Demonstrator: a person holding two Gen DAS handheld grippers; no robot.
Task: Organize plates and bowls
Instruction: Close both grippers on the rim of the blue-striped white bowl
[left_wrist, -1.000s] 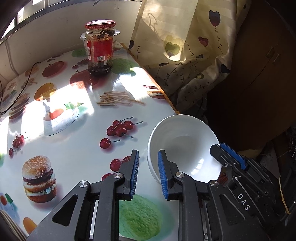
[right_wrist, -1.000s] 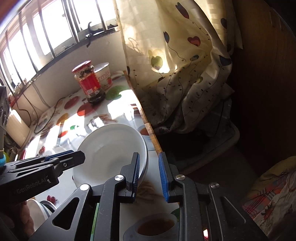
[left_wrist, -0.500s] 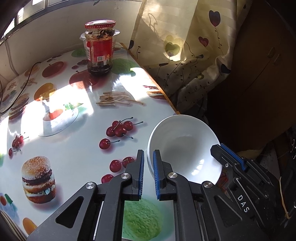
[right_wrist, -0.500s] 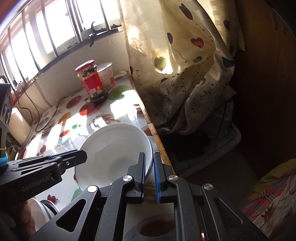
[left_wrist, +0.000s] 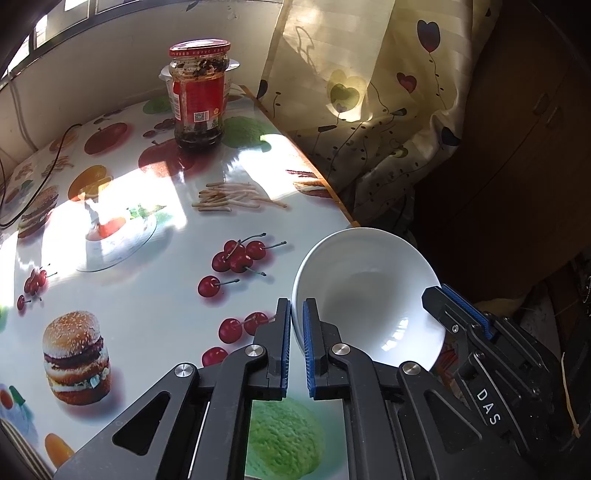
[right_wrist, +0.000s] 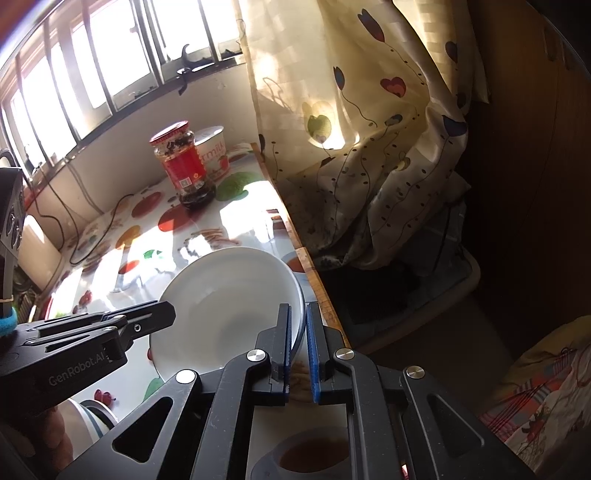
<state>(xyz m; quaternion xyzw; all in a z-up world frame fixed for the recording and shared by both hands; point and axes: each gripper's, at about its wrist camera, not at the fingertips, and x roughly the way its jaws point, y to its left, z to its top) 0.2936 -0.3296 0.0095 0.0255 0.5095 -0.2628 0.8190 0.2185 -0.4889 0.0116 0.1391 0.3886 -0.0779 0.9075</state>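
At the near right corner of the counter (left_wrist: 155, 295), the left gripper (left_wrist: 296, 314) is clamped on the left rim of the white bowl (left_wrist: 369, 291), one blue pad inside the wall and one outside. The right gripper (right_wrist: 298, 321) is clamped on the opposite rim of the same bowl (right_wrist: 229, 295); its jaws are likewise drawn nearly together, with only the thin wall between the pads. In both views the jaws have just been closing onto the rim. The bowl is tilted, its opening turned toward the cameras, and it overhangs the wooden counter edge (left_wrist: 328, 184); whether its base rests on the surface cannot be told.

Further out, a red-labelled jar (left_wrist: 199, 92) stands upright at the far end with a white tub (right_wrist: 214, 151) just behind it, both well apart from the bowl. A striped dish (right_wrist: 88, 417) is partly seen at the lower left of the right wrist view, and a dark cup (right_wrist: 314, 454) lies below the right gripper.

Step in hand, as judged: a two-handed grasp of the bowl is secured; transport is not yet begun.

Next move, as judged: both grippers are to be raised together at equal rate, the spacing between them held constant so the rim is neither pried nor slipped, and the bowl is to be levelled before being carried toward the other crockery.
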